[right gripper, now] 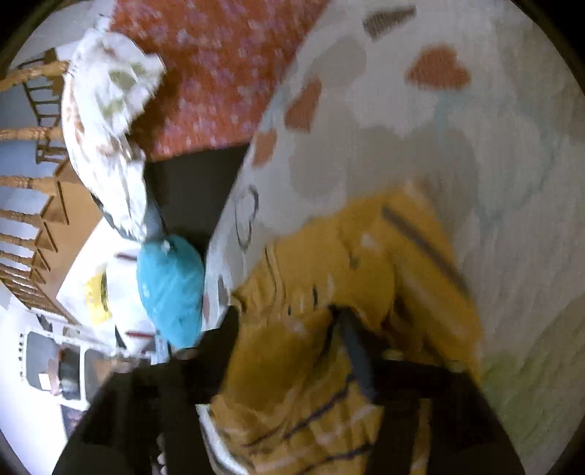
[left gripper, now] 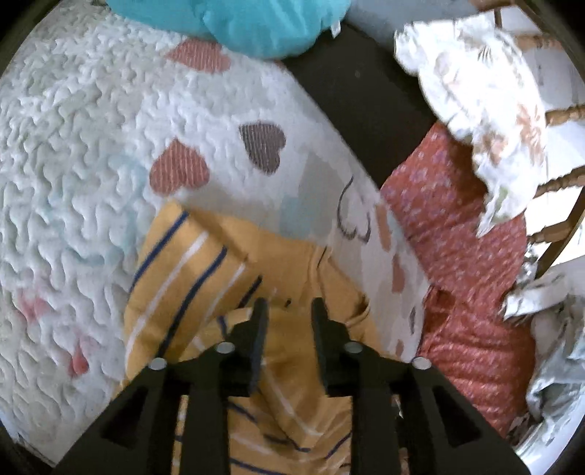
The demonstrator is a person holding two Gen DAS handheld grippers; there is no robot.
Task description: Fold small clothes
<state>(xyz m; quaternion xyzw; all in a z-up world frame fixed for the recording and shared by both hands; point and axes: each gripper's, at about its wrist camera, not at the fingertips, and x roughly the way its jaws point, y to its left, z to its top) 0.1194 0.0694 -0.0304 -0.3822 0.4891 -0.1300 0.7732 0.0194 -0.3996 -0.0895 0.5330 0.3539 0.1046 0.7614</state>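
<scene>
The left gripper (left gripper: 289, 310) hangs over one mustard-yellow knit garment with navy and white stripes (left gripper: 190, 255), its two black fingers (left gripper: 256, 329) a narrow gap apart with yellow cloth showing between the tips; the pads do not press on it. The garment lies directly under and ahead of this gripper, bunched in folds on one white quilted bedspread printed with hearts (left gripper: 73, 164). To the gripper's right, past the bedspread's edge, lies one red floral-print cloth (left gripper: 457, 226), and beyond that one white printed cloth (left gripper: 486, 109) draped over a wooden spindle chair (left gripper: 559, 117). Farthest ahead sits one teal cushion (left gripper: 256, 22). In the right wrist view the picture is badly blurred: the same yellow garment is heaped over the right gripper (right gripper: 351, 350), only one dark finger shows through the folds, and I cannot tell how its jaws stand.
</scene>
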